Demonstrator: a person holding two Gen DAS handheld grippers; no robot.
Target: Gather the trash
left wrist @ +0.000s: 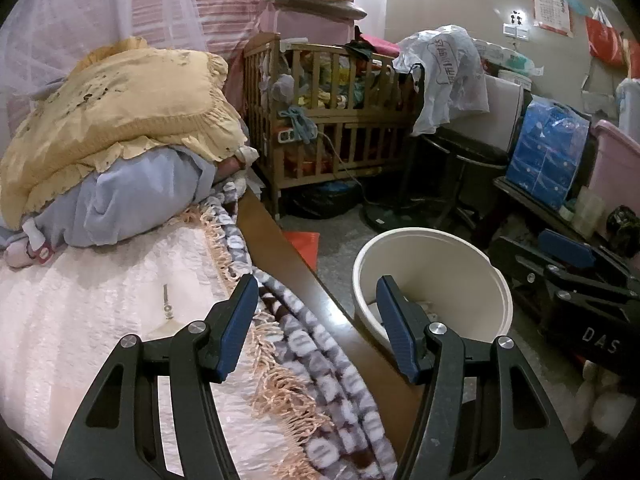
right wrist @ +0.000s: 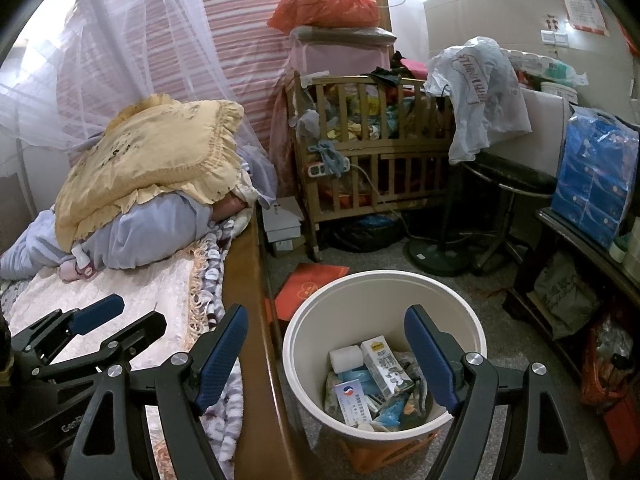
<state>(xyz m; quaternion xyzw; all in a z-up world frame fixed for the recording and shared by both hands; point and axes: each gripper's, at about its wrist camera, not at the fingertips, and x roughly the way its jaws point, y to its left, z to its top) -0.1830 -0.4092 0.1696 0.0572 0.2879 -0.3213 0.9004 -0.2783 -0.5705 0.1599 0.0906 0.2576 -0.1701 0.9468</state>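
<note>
Left wrist view first: the left gripper (left wrist: 316, 308) hangs over the edge of the bed (left wrist: 100, 320), jaws spread with nothing between them. The cream trash bin (left wrist: 472, 256) sits on the floor just beside the wooden bed rail (left wrist: 320, 292), and only a sliver of what's inside shows from this angle. The other gripper pokes in from the right edge. There's a small metal bolt-looking thing (left wrist: 166, 300) lying on the pink bedspread, can't really tell what it is.

Right wrist view: the right gripper (right wrist: 326, 354) is released too, empty, hovering above the bin (right wrist: 384, 280). You can see the trash already in there: a milk carton (right wrist: 386, 368), a white roll (right wrist: 346, 358), some boxes and wrappers.

So I'd say this is a between-pickups moment, stuff's dropped and both claws are free. Next move probably means scanning for more litter, maybe that red paper (right wrist: 310, 286) on the floor beside the bin, and it's flat, so grabbing an edge could be fiddly.
</note>
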